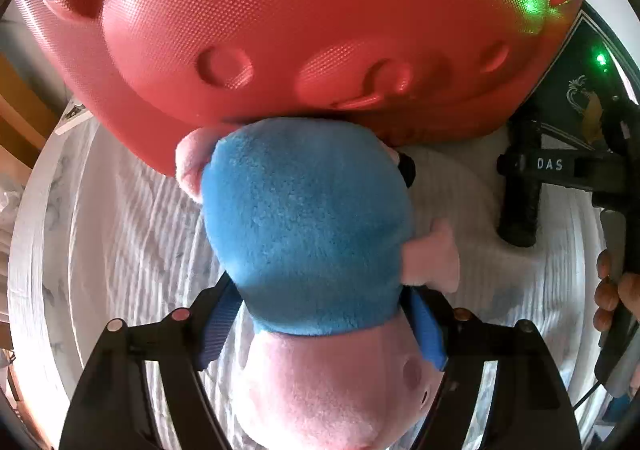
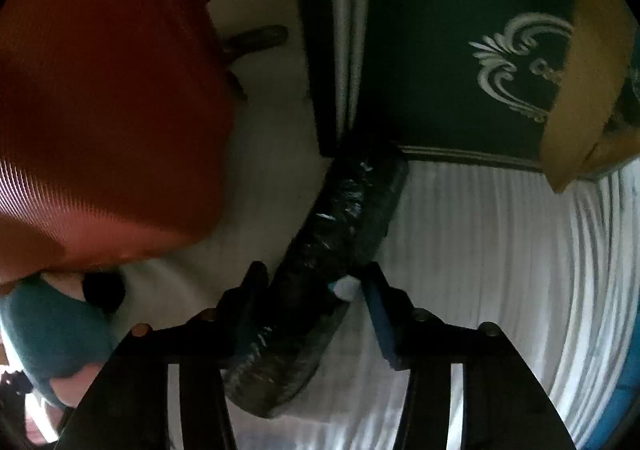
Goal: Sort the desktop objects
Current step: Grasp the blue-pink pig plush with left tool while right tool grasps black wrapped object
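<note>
The plush pig [image 1: 308,226], pink with a blue shirt, sits in the middle of the left wrist view, head toward 6 o'clock. The left gripper [image 1: 324,326] is clamped on it: its blue pads [image 1: 218,326] press both sides of the toy near the neck. At 12 o'clock the toy's feet touch a red plastic lid with a moulded face [image 1: 280,22]. All lie on a white ribbed cloth [image 1: 120,218].

At 3 o'clock there, the right gripper [image 2: 308,302] reaches down to a black cylinder [image 2: 332,250]. In the right wrist view the cylinder lies between its fingers; whether the pads press it, I cannot tell. A dark green box with white ornament [image 2: 460,50] is at 1 o'clock.
</note>
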